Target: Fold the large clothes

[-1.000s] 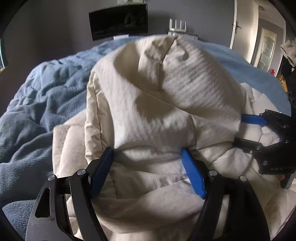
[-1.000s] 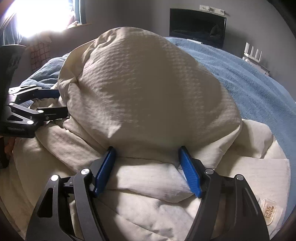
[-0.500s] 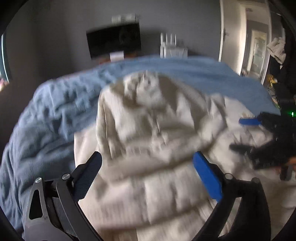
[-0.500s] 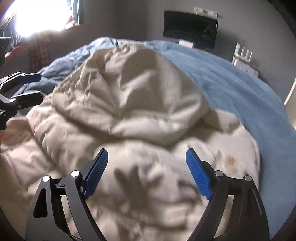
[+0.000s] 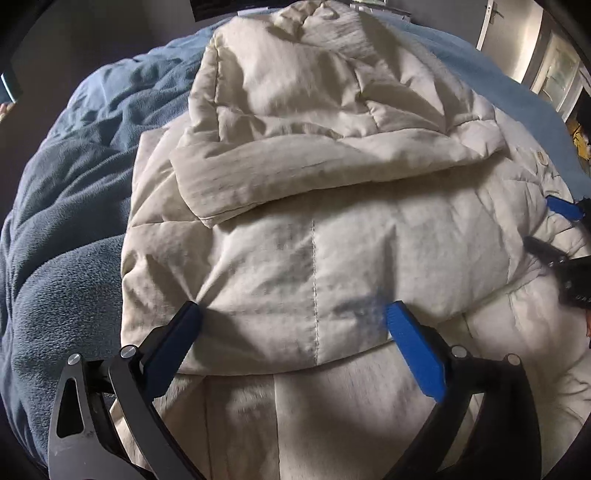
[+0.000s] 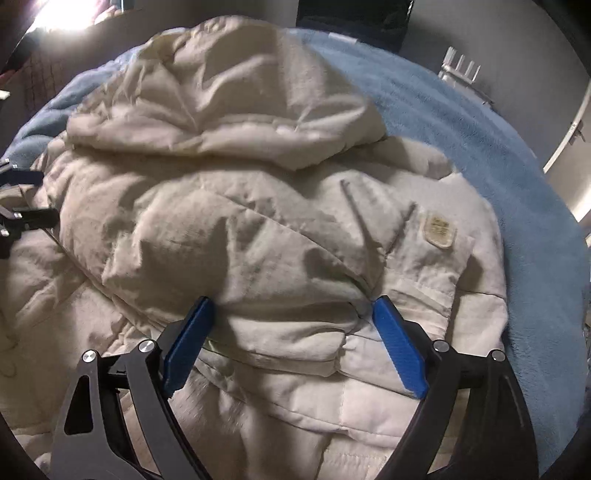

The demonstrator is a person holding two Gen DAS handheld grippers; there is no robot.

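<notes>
A cream quilted hooded jacket [image 5: 314, 229] lies folded on the blue bed; it also fills the right wrist view [image 6: 240, 240], hood [image 6: 229, 96] at the far end and a small logo patch [image 6: 439, 230] at the right. My left gripper [image 5: 295, 317] is open, its blue pads resting against the jacket's folded-over edge with nothing pinched. My right gripper [image 6: 291, 310] is open in the same way, over the folded edge. Each gripper shows at the edge of the other's view: the right gripper [image 5: 554, 229] and the left gripper [image 6: 22, 206].
A blue fleece blanket [image 5: 66, 229] covers the bed around the jacket, also seen at the right [image 6: 517, 177]. A dark screen [image 6: 351, 18] and a white router [image 6: 461, 70] stand by the grey wall. A bright window [image 6: 62, 14] is at the left, a door [image 5: 546, 66] at the right.
The upper part of the jacket with the hood, raised a second ago, now lies flat over the lower part. Both grippers have opened, let go, and sit low over the folded edge.
</notes>
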